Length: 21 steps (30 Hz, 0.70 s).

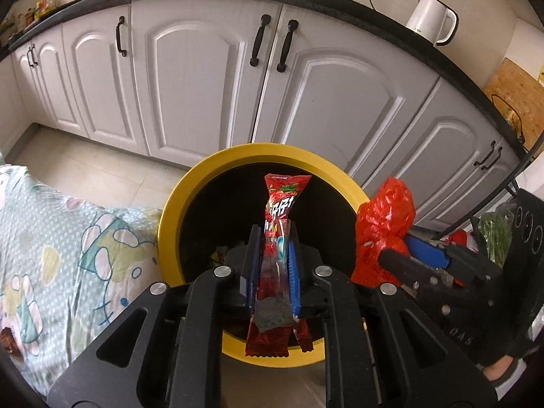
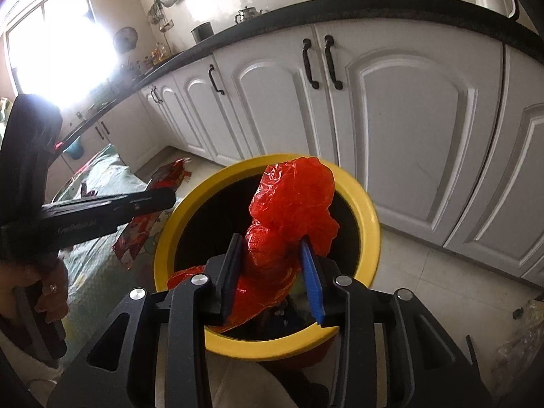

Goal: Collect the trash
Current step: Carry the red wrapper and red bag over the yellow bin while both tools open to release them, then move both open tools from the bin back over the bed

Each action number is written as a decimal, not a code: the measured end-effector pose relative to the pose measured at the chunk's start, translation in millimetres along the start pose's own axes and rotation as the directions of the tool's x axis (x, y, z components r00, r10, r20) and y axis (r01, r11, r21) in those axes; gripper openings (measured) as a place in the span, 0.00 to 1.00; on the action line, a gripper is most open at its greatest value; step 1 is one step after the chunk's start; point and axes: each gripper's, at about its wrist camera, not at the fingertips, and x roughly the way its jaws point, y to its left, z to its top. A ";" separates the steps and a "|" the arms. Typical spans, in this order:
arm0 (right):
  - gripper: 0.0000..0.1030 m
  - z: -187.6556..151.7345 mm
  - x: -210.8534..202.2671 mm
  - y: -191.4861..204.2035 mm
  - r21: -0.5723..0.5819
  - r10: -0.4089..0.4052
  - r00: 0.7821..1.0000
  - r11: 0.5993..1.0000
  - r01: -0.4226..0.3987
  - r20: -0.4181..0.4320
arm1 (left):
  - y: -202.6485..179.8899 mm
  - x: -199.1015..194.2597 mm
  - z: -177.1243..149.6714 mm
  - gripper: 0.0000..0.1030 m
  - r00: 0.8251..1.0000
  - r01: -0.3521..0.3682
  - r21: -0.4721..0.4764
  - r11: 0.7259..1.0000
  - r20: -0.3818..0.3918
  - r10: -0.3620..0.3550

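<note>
Left tongs (image 1: pixel 272 248) gripping snack wrapper (image 1: pixel 278 238), right tongs (image 2: pixel 272 255) red bag (image 2: pixel 289 204); bin (image 2: pixel 367 224) depths dark.

left wrist: looks down along its fingers, close over yellow bin (image 1: pixel 170 210) | right wrist: same, from the right | shared: bin (image 2: pixel 369 224), white cabinets (image 1: pixel 204 78)

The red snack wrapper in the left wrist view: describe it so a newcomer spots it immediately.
Find the yellow-rimmed bin in front of the white cabinets. Above its dark opening, the left gripper has the red snack wrapper between its fingers. It is long, flat and printed with a strawberry, unlike the crumpled plain red plastic bag to its right.
</note>
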 end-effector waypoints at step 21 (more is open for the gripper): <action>0.71 8.3 -23.4 -22.5 0.088 -0.068 0.993 0.994 0.060 0.091 | 22.0 -35.4 -2.6 0.90 0.992 -0.101 -0.053 0.994 0.074 0.104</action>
